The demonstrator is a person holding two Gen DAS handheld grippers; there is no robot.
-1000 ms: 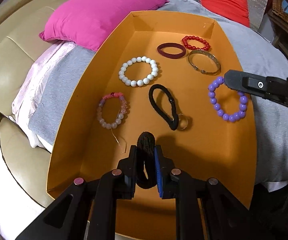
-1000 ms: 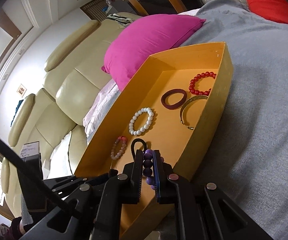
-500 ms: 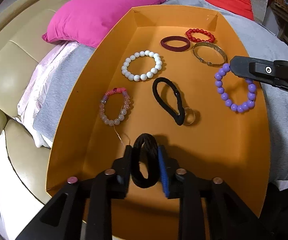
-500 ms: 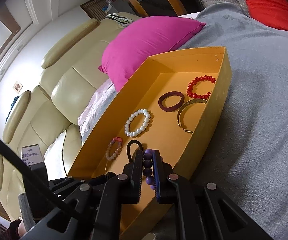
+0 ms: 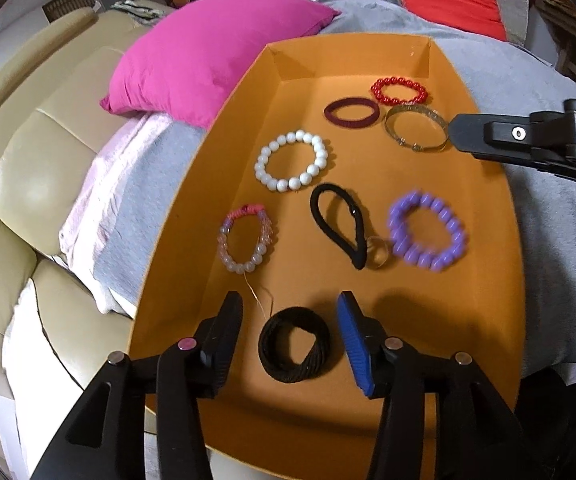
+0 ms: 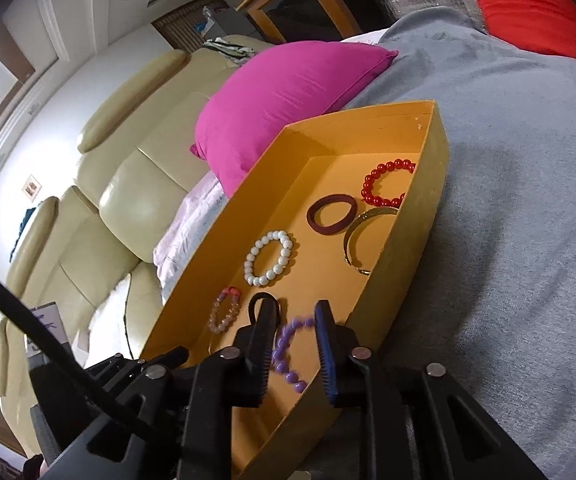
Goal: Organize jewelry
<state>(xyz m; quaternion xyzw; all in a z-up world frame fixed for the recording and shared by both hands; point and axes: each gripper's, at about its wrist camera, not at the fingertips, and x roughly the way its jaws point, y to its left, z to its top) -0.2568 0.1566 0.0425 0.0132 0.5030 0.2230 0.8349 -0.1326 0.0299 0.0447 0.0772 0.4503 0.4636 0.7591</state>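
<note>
Left gripper [image 5: 290, 320] jaws opening. Thick black hair tie [image 5: 294, 345] lies flat on the orange tray [image 5: 488, 280] floor between the fingers, lower centre of the left wrist view; pads clear of it on both sides.

Right gripper [image 6: 292, 334] jaws also opening. Purple bead bracelet [image 5: 427, 230] sits in the gap, blurred in both views, no pad contact visible.

Rest of tray: thin black hair tie [image 5: 338, 222] centre, white bead bracelet [image 5: 291, 165] above it, pink-and-clear bracelet [image 5: 245, 239] left, maroon band [image 5: 351, 112], red beads [image 5: 399, 90] and gold bangle [image 5: 416, 127] upper right.
</note>
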